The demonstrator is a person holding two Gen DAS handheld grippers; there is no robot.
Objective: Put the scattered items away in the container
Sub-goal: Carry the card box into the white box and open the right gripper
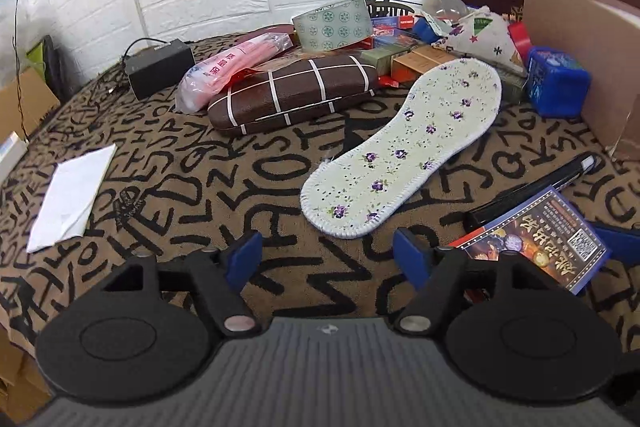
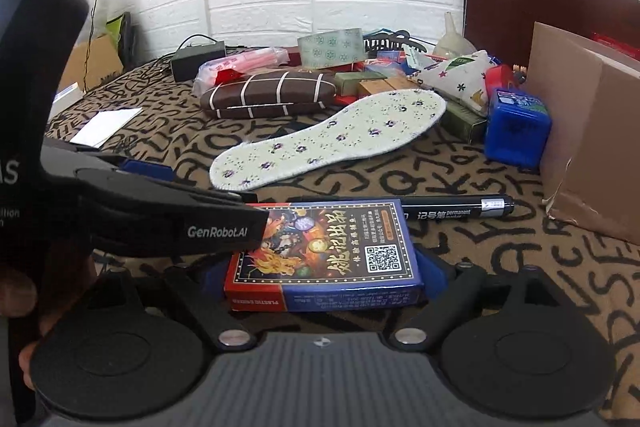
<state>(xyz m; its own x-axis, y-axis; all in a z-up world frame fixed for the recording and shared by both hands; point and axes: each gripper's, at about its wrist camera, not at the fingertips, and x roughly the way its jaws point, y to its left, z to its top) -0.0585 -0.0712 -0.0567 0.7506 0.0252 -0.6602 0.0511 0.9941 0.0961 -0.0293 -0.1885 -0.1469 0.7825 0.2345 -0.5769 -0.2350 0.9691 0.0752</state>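
Observation:
A blue and red card box (image 2: 328, 259) lies between the jaws of my right gripper (image 2: 324, 277), which is shut on it just above the patterned cloth; it also shows in the left wrist view (image 1: 536, 243). My left gripper (image 1: 328, 259) is open and empty, low over the cloth, just left of the box. A floral insole (image 1: 404, 147) lies ahead of it. A black marker (image 2: 456, 209) lies behind the box. The cardboard container (image 2: 592, 131) stands at the right.
A brown checked glasses case (image 1: 292, 91), pink packet (image 1: 236, 67), patterned tape roll (image 1: 332, 23), blue tub (image 1: 556, 83), fabric pouch (image 1: 480, 35) and small boxes crowd the back. A white paper (image 1: 72, 199) and black adapter (image 1: 160, 67) lie at the left.

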